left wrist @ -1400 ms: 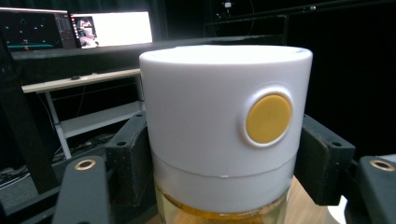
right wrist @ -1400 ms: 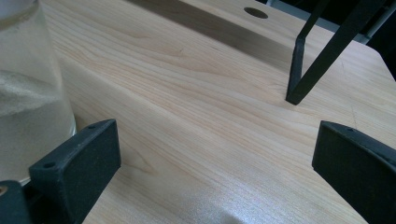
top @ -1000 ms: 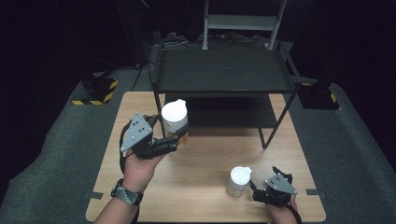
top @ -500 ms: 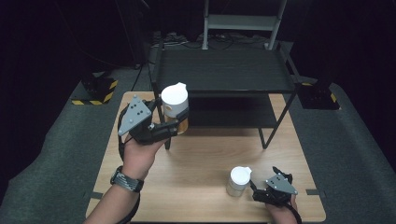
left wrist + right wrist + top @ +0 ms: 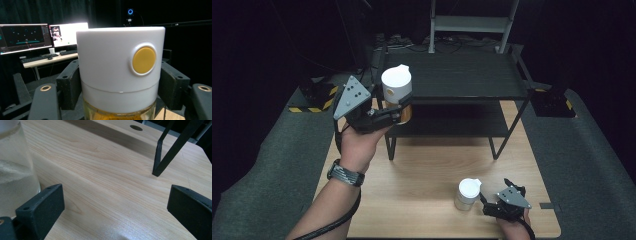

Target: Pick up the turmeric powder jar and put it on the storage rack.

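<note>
- My left gripper (image 5: 398,107) has its fingers (image 5: 71,83) clamped on the amber jar (image 5: 397,92), just under its white lid; the jar stands upright, lifted off the table (image 5: 427,175), at the front left corner of the black rack (image 5: 457,80), level with the rack's top shelf
- My right gripper (image 5: 492,200) rests low on the table, in front of the rack's right leg; its fingers (image 5: 41,203) stand wide apart with nothing between them
- The clear jar (image 5: 467,194) stands on the table just beside the right gripper, in front of the rack
</note>
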A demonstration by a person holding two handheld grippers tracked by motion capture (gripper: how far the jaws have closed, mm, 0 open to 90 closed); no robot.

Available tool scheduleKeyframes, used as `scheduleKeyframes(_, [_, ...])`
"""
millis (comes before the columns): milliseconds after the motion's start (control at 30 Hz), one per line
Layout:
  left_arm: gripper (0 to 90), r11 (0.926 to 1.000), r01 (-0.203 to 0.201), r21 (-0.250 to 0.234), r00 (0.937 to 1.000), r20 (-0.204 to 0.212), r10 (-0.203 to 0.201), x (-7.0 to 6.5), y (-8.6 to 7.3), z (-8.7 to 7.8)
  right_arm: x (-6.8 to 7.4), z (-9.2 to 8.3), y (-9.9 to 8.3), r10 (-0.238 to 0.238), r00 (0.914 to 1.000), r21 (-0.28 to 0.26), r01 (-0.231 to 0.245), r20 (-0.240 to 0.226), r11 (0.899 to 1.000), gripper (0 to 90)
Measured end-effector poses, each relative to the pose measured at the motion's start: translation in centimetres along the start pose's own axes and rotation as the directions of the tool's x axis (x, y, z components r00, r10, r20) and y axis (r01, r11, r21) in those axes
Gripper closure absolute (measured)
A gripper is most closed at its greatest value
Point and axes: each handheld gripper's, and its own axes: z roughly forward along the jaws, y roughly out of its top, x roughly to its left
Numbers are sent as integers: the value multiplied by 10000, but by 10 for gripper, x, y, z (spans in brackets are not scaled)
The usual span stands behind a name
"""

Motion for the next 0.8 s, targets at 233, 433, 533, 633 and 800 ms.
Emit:
scheduleKeyframes(233, [302,10000,-9,2,10000,-80,9,0,7,6,0,-1,-1,49,10000,-38,-49,7,10000,5])
scheduleKeyframes(433, [302,10000,44,-25,9998,-168,-44,1,11,14,0,0,-1,35,10000,-30,-35,5,10000,4])
scheduleKeyframes(533, [301,9999,74,-86,9998,-210,-76,1,12,19,0,0,-1,37,10000,-43,-37,10,10000,5])
scheduleKeyframes(633, [302,9999,53,-129,9996,-265,-57,2,14,25,0,0,-1,40,10000,-32,-40,2,10000,5])
scheduleKeyframes(800, [302,9998,14,-175,9991,-430,-21,2,15,35,-1,0,-1,28,10000,-35,-28,-22,10000,5])
